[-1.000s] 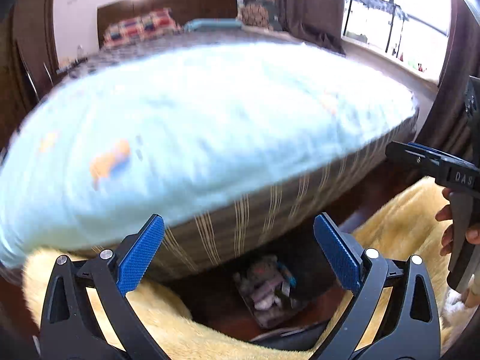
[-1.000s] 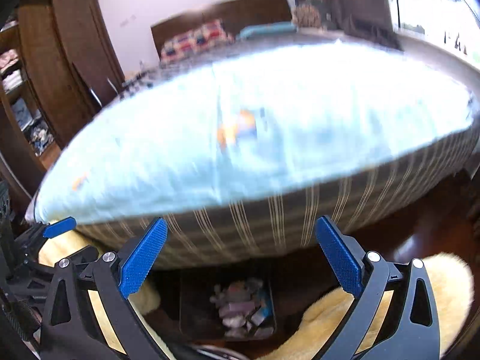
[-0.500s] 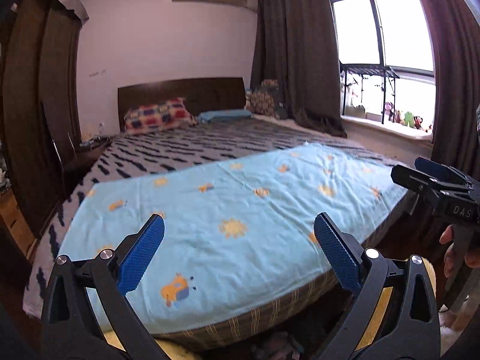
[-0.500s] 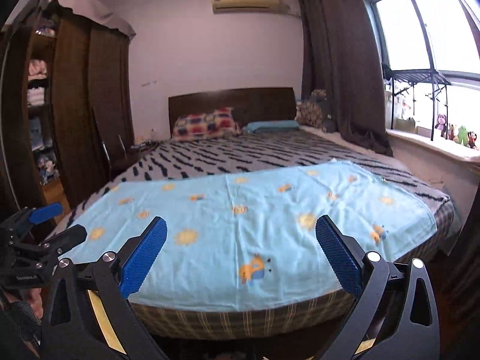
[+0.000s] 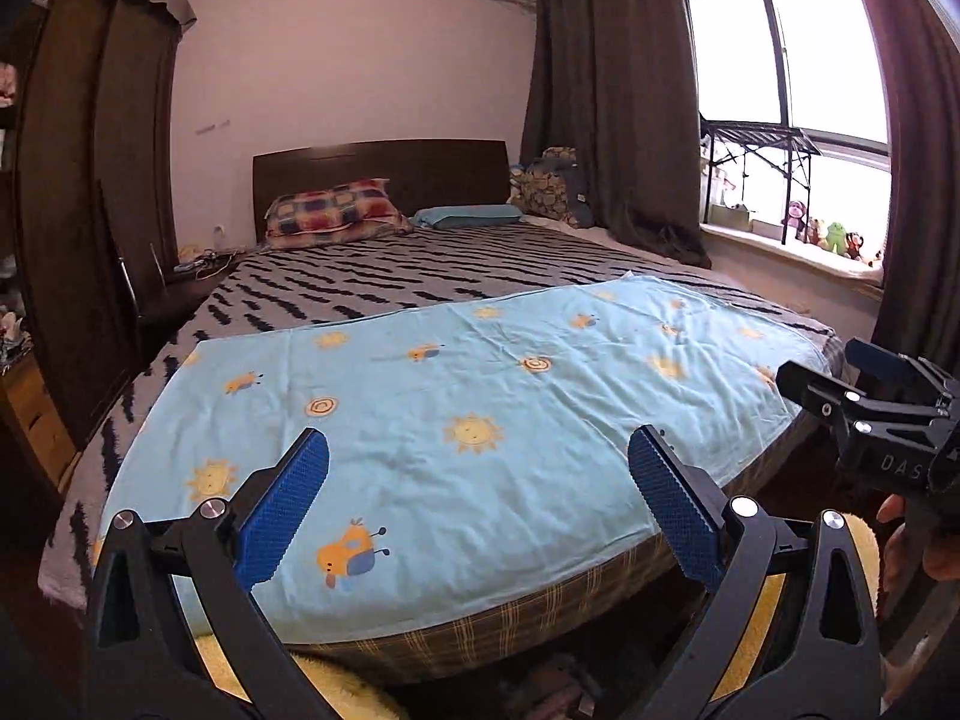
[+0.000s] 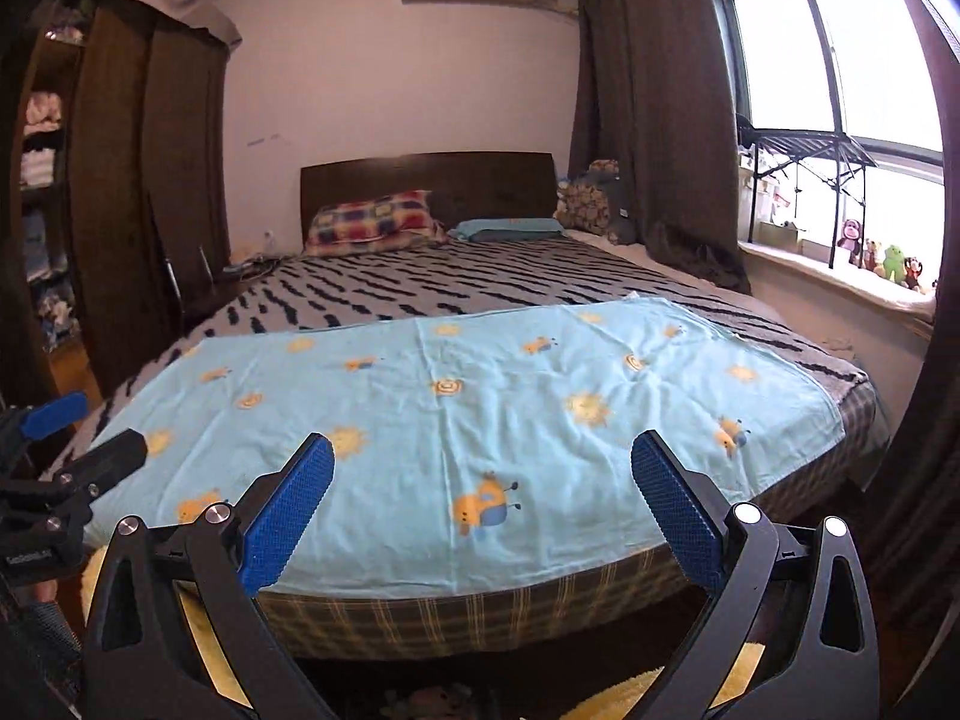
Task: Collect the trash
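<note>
My left gripper (image 5: 477, 443) is open and holds nothing; its blue pads frame the foot of the bed. My right gripper (image 6: 481, 444) is likewise open and holds nothing, and it shows from the side at the right edge of the left wrist view (image 5: 864, 399), held by a hand (image 5: 900, 540). A dark bin of mixed trash (image 5: 555, 693) sits on the floor below the bed's foot, cut off by the bottom edge; it also shows in the right wrist view (image 6: 432, 703). No loose trash shows on the bed.
A wide bed carries a light-blue cartoon sheet (image 5: 480, 396) over a striped cover (image 5: 420, 276). A yellow fluffy rug (image 5: 336, 684) lies at its foot. A dark wardrobe (image 6: 150, 192) stands left, and a window sill with toys (image 6: 882, 270) right.
Both grippers have swung upward from the floor and the trash bin to face across the bed. The bin has slid to the bottom edge. Both stay open.
</note>
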